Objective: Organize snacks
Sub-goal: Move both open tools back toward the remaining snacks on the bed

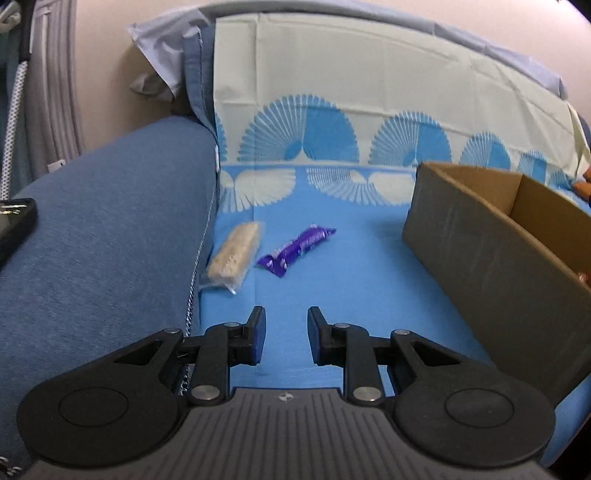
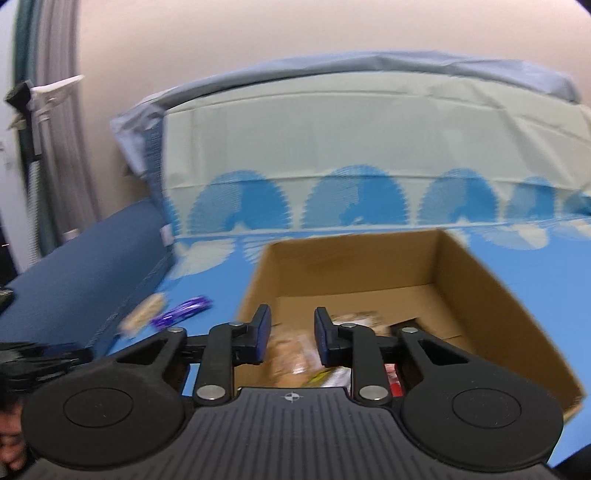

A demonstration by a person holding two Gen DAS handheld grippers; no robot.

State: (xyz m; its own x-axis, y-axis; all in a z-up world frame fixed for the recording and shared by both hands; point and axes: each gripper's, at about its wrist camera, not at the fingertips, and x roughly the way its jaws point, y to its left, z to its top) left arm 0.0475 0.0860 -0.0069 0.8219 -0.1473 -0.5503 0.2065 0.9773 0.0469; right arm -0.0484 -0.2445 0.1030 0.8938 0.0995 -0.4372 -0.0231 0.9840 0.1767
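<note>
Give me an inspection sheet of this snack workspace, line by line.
Surface: blue cloth with a fan pattern, spread over a blue sofa.
Job's things: purple snack packet and clear packet of beige bars lie side by side on the cloth, apart from each other; open cardboard box beside them holds several blurred packets.
Clutter: black device on the sofa arm.
Grippers: left tongs open, empty, short of the two packets; right tongs open, empty, over the box.
Cables: braided cord hanging at the far left.
Surroundings: plain wall, grey curtain.
</note>
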